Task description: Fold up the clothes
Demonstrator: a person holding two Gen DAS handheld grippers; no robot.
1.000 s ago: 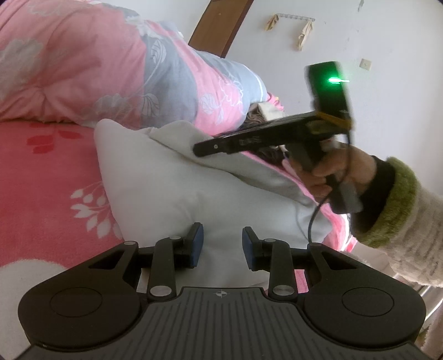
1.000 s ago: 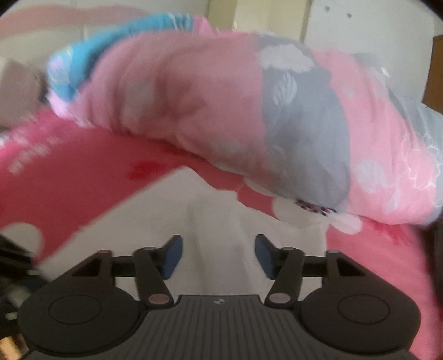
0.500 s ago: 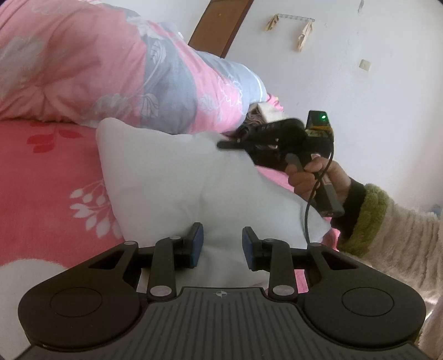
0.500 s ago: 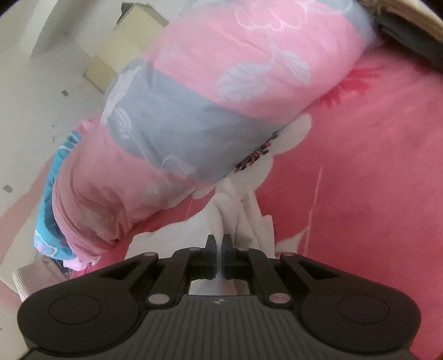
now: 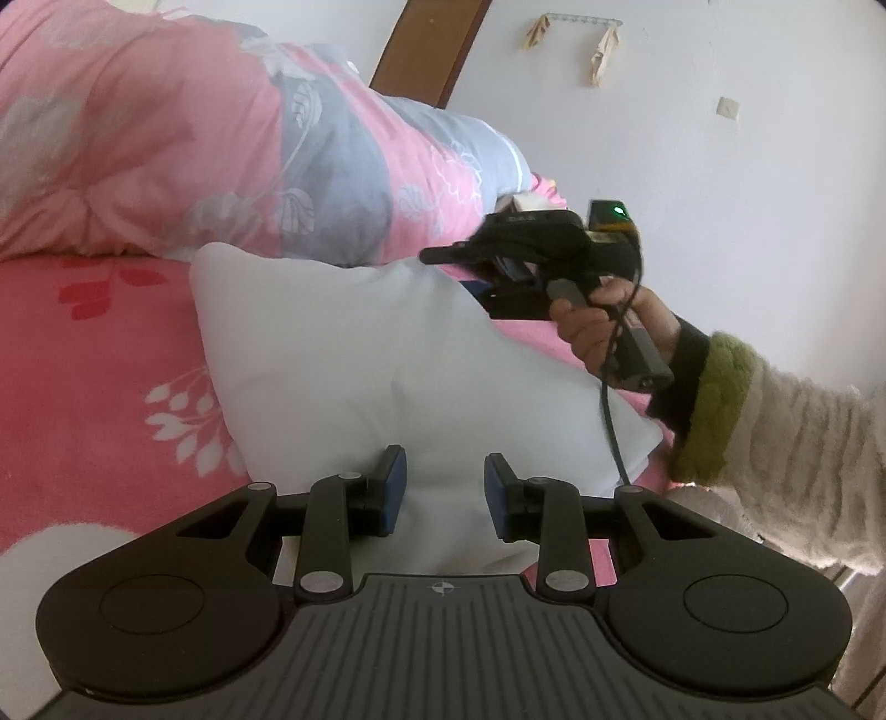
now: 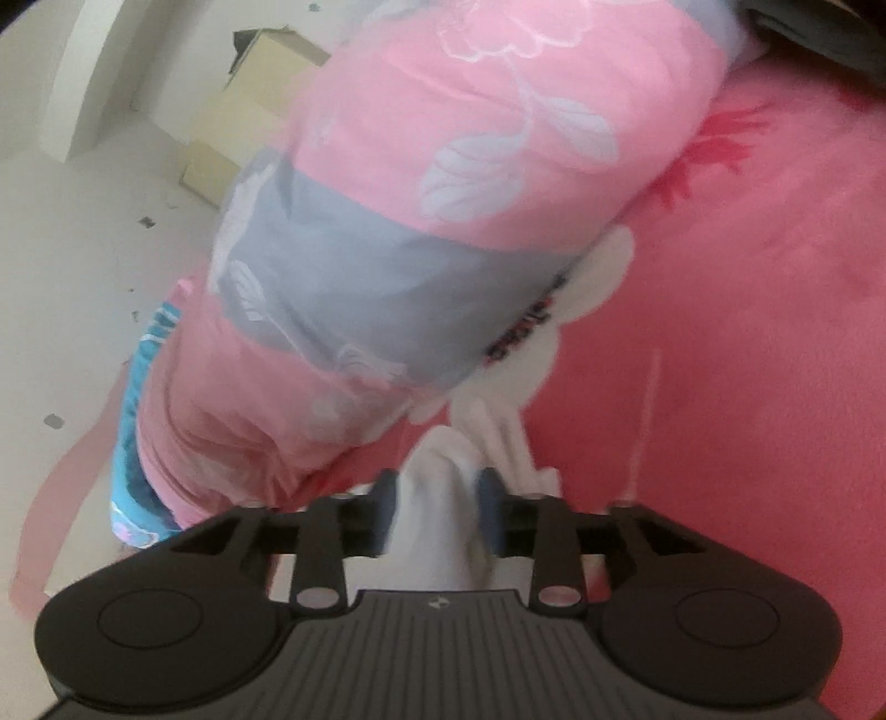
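Observation:
A white garment (image 5: 354,354) lies spread on the pink bed sheet (image 5: 105,399). My left gripper (image 5: 443,493) stands open over the garment's near edge, white cloth showing between and under its blue pads. My right gripper (image 5: 465,274), held in a hand with a green-cuffed sleeve, is rolled on its side at the garment's far right edge. In the right wrist view its jaws (image 6: 437,498) are opening, and a bunched white fold of the garment (image 6: 437,515) stands loose between the pads.
A rolled pink and grey floral quilt (image 5: 221,155) lies along the far side of the bed, just behind the garment. A wooden headboard (image 5: 432,50) and a white wall (image 5: 720,166) stand beyond. The bed's edge is at the lower right, by the sleeve (image 5: 786,459).
The right gripper came down to the garment's far right edge and rolled onto its side. The raised flap now lies flat. Its jaws shut on the cloth, then parted. The left gripper stayed put.

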